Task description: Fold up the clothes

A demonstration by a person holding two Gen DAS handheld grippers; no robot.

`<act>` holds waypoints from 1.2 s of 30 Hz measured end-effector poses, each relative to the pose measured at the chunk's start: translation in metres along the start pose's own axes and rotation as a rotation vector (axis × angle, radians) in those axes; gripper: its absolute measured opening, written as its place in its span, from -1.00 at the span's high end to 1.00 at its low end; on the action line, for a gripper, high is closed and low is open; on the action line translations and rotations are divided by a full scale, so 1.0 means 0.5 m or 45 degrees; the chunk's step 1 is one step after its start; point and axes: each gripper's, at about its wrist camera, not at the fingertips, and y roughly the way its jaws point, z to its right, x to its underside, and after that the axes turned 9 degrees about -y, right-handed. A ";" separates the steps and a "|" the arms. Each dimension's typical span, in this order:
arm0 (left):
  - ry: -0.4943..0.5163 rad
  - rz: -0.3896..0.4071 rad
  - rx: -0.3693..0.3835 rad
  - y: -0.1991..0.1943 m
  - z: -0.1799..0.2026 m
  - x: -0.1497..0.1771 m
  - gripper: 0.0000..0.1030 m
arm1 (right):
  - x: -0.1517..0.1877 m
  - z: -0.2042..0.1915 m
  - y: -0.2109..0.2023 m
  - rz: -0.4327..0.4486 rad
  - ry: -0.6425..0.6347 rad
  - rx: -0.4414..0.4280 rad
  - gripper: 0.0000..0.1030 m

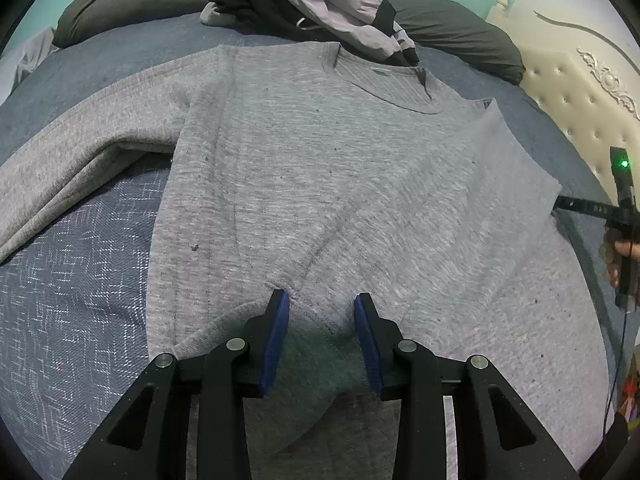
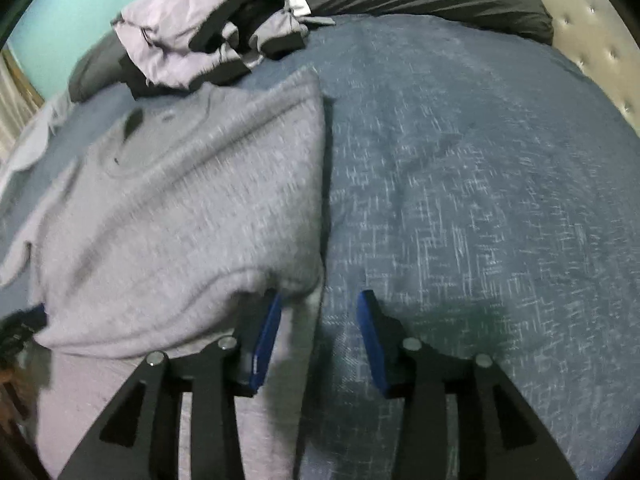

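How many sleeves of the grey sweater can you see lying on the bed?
2: one sleeve stretches out flat at the left; the other sleeve is folded diagonally across the grey sweater, ending near the left tool.

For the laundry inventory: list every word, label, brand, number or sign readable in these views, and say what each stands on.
"DAD", roughly: small pale letters on the black bar of the right gripper at the edge of the left wrist view; faint, reading uncertain.
Neck tag inside the collar of the grey sweater: too small to read.
Piled clothes, blue bedspread: no text visible.
Right wrist view: blurred, nothing readable.
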 end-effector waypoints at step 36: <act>0.008 -0.014 0.005 0.003 0.012 -0.013 0.23 | -0.061 -0.009 -0.069 0.166 0.043 -0.125 0.86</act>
